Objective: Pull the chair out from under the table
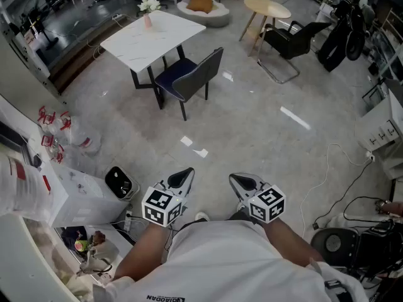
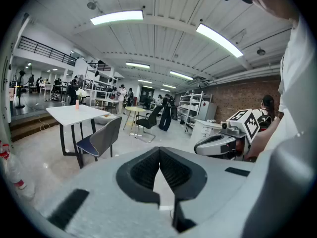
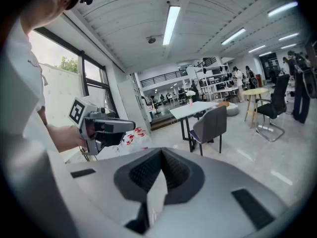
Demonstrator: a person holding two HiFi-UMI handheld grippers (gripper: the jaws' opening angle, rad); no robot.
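A grey chair [image 1: 192,75] with a dark blue seat stands far ahead, its seat partly under a white marble-look table [image 1: 151,38] on black legs. It also shows in the left gripper view as the chair [image 2: 101,141] by the table [image 2: 79,114], and in the right gripper view as the chair [image 3: 212,126] by the table [image 3: 195,109]. My left gripper [image 1: 184,177] and right gripper [image 1: 238,182] are held close to my body, side by side, both shut and empty, well short of the chair.
A pink vase with white flowers [image 1: 148,10] stands on the table. A black office chair [image 1: 291,41] and a round wooden table [image 1: 267,7] stand beyond. A black bin [image 1: 121,182] and white shelving [image 1: 69,197] lie at my left, cables [image 1: 340,200] on the right. Bare grey floor lies between.
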